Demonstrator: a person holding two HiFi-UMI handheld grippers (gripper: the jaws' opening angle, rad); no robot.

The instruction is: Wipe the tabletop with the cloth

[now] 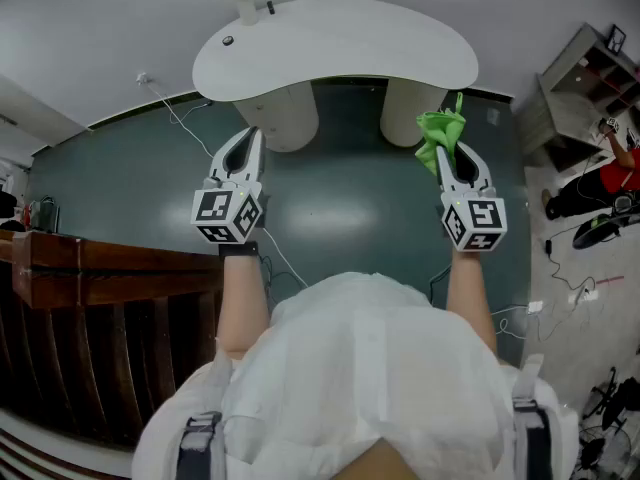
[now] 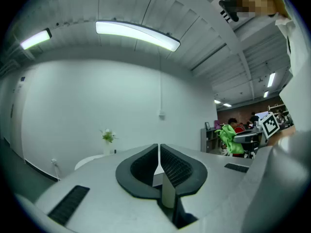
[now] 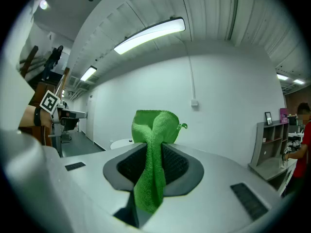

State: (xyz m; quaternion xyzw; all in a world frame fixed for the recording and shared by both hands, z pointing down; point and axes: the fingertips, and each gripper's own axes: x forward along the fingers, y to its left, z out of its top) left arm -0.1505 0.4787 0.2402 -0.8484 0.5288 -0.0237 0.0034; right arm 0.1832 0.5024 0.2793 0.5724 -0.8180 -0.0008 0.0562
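Green cloth clamped between the right gripper fingers, bunched above the tips, tail hanging below, held in air short of white worktop, left gripper fingers pressed together, nothing between them

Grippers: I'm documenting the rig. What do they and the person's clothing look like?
The left gripper and right gripper match: pale grey bodies, black textured pads tapering to a point, each with a white cube bearing black square markers. The person wears a white top; no sleeves reach the forearms.
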